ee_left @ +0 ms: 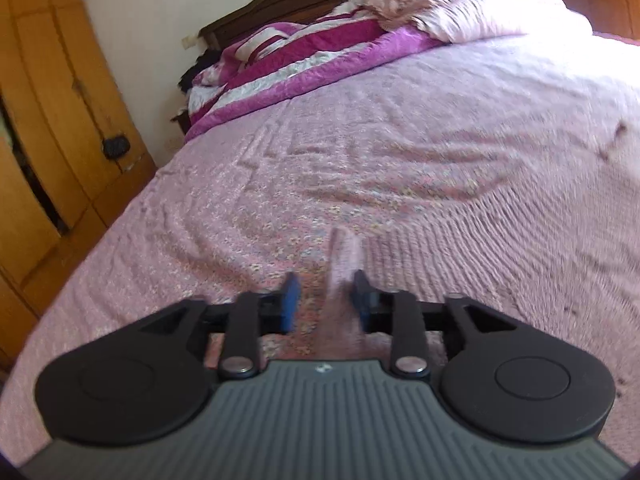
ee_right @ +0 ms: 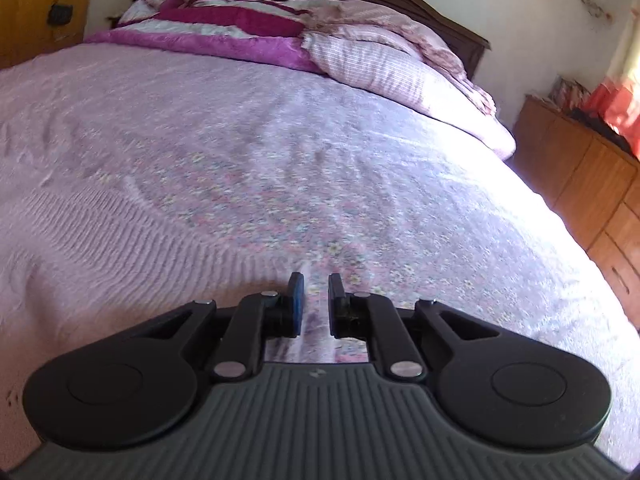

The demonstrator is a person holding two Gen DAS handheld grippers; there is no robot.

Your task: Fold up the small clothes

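A pale pink ribbed garment (ee_left: 500, 248) lies spread on the bed, at the right of the left wrist view and at the left of the right wrist view (ee_right: 112, 240). A raised edge of it (ee_left: 344, 248) stands between the jaws of my left gripper (ee_left: 326, 284), close to the right pad. The left pad is clear of the cloth, and the gripper is open. My right gripper (ee_right: 315, 282) has its blue pads drawn close, shut on a pinched fold of the same pink cloth (ee_right: 316, 320), low over the bed.
A pink floral bedsheet (ee_left: 280, 184) covers the bed. A purple and white quilt (ee_left: 320, 60) and pink pillows (ee_left: 480, 12) are piled by the dark headboard. A wooden wardrobe (ee_left: 48, 120) stands to the left and wooden drawers (ee_right: 580, 184) to the right.
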